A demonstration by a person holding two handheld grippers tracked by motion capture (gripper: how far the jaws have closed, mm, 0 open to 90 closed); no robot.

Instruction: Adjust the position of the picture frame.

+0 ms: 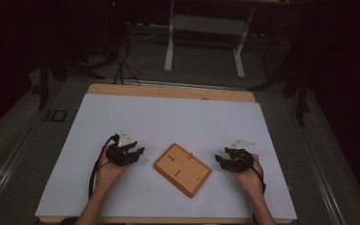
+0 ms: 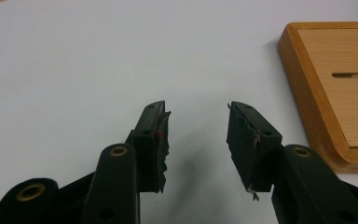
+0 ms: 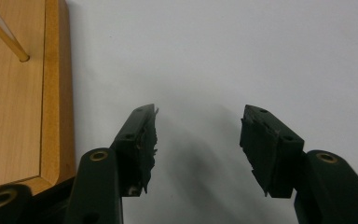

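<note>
A flat wooden board [image 1: 183,169] with a raised rim lies turned at an angle on the white sheet, between my two hands. My left gripper [image 1: 138,152] rests to its left, open and empty. In the left gripper view the left gripper [image 2: 198,112] has its jaws spread over bare sheet, and the board [image 2: 340,93] with a keyhole slot [image 2: 354,74] sits at the right. My right gripper [image 1: 219,159] rests to the board's right, open and empty. In the right gripper view the right gripper [image 3: 198,114] is spread, with the board [image 3: 23,98] and a thin peg [image 3: 4,35] at the left.
The white sheet [image 1: 168,117] covers most of a wooden table [image 1: 168,90]. Beyond the table's far edge stand a white metal frame [image 1: 206,28] and dark cables [image 1: 122,61] on the floor. Dark stands flank the table.
</note>
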